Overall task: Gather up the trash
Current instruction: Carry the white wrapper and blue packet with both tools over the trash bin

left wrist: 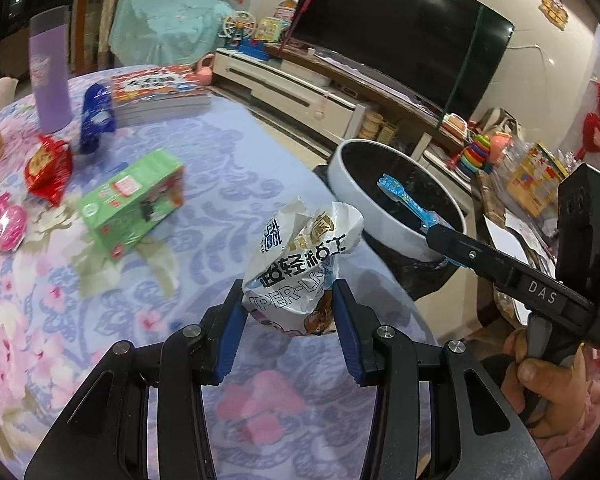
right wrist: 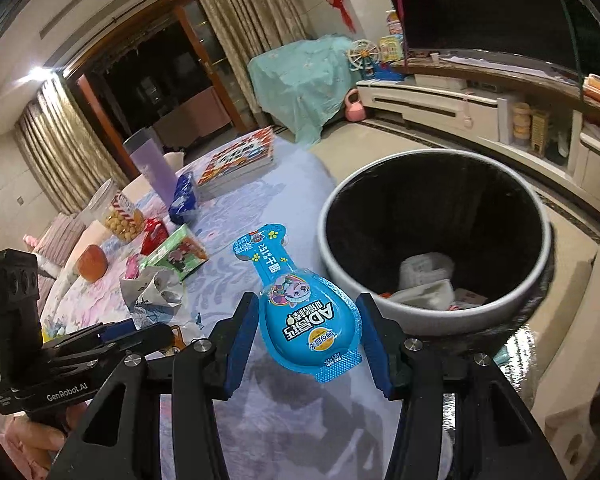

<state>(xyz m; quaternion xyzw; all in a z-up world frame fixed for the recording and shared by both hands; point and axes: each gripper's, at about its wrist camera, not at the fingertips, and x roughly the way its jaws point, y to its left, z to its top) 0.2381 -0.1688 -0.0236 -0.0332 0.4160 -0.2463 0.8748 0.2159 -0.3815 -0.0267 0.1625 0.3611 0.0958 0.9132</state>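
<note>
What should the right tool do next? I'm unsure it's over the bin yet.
Probably carry the blue packet a little further right until it hangs over the trash bin, then open. The right tool grips the packet beside the rim, over the tablecloth, not above the opening.

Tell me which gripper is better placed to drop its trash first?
Probably the right gripper: its blue plastic drink pouch is already beside the round grey trash bin, while the left gripper is farther back.

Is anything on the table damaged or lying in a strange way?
Yes. The green box lies tipped on its side on the tablecloth, and a red wrapper beside it is crumpled. Nothing looks spilled.
</note>
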